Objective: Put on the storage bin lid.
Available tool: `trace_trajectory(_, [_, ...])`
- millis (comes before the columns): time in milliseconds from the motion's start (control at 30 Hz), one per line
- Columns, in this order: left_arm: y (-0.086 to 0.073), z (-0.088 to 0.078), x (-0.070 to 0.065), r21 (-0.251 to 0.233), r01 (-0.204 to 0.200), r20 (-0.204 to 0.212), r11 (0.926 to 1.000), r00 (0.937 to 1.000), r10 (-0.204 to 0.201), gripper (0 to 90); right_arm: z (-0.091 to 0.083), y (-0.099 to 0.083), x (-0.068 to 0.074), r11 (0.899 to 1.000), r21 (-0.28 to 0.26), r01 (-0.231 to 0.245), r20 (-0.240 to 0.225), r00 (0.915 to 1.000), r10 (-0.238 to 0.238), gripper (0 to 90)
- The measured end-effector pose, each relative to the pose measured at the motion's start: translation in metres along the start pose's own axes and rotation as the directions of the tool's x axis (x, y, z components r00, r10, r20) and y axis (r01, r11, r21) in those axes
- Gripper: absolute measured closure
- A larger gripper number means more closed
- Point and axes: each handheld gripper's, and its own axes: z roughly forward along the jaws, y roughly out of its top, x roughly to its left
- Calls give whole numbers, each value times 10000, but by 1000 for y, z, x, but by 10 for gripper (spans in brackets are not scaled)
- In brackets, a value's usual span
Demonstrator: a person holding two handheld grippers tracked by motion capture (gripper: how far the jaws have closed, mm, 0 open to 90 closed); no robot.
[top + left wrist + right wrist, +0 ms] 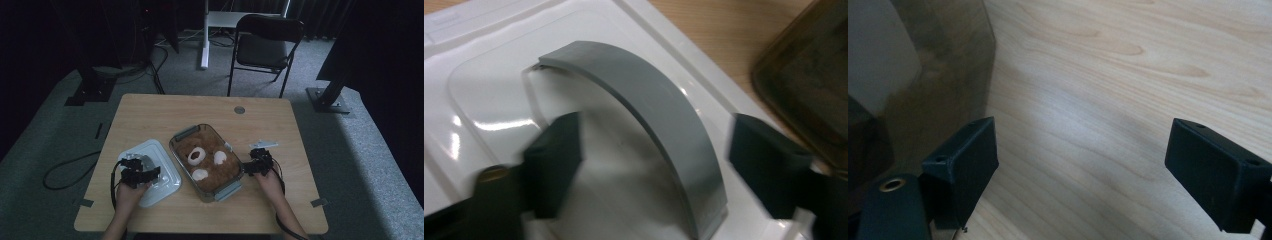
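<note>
The white lid (159, 170) lies flat just left of the glass dish (207, 160), where the left gripper (654, 165) straddles its grey arched handle (659, 130) ungripped, while the right gripper (1080, 170) gapes empty at the dish's right side.

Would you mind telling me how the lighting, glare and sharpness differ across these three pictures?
High view: dim and underexposed, the room behind the table nearly black. Left gripper view: bright, with white glare patches on the glossy white lid, and the fingers smeared by motion blur around the grey handle. Right gripper view: evenly lit, wood grain crisp, fingers sharp, the container beside them soft and murky.
</note>
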Motion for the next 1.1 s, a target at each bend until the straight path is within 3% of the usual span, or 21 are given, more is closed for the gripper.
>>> trace_trajectory(233, [-1, 0, 1, -121, 233, 653, 9997, 9976, -225, 526, 1, -4, 0, 9998, -1, -196, -96, 9998, 196, 129])
trace_trajectory(433, [1, -3, 5, -341, 708, 1115, 9969, 9915, -666, 627, 2, -10, 0, 9989, -38, -464, -659, 9968, 460, 135])
trace_trajectory(500, [2, -4, 8, -307, 979, 1380, 9947, 9861, -928, 647, 2, -13, -1, 9983, -1, -588, -875, 9944, 586, 135])
trace_trajectory(600, [3, -8, 9, -314, 1038, 1684, 9941, 9809, -971, 674, 3, -18, -1, 9977, 26, -678, -1238, 9900, 676, 135])
trace_trajectory(733, [6, -17, 13, -578, 1383, 2187, 9887, 9681, -1226, 712, 4, -23, 0, 9978, 107, -650, -1609, 9848, 659, 135])
trace_trajectory(833, [9, -27, 16, -788, 1624, 2433, 9836, 9599, -1390, 713, 3, -25, 4, 9986, -71, -518, -1517, 9872, 501, 136])
trace_trajectory(867, [9, -27, 16, -788, 1624, 2433, 9836, 9599, -1390, 713, 3, -25, 4, 9986, -71, -518, -1517, 9872, 501, 136])
trace_trajectory(933, [13, -39, 18, -1072, 1784, 2768, 9781, 9502, -1430, 729, 3, -26, 8, 9994, -79, -345, -1673, 9854, 327, 136])
trace_trajectory(1033, [16, -52, 20, -1439, 1933, 2815, 9705, 9482, -1471, 739, 4, -28, 13, 9995, -57, -301, -1907, 9812, 284, 136])
trace_trajectory(1100, [18, -62, 21, -1717, 2083, 2952, 9629, 9433, -1514, 740, 4, -30, 18, 9997, -66, -229, -1983, 9799, 211, 136])
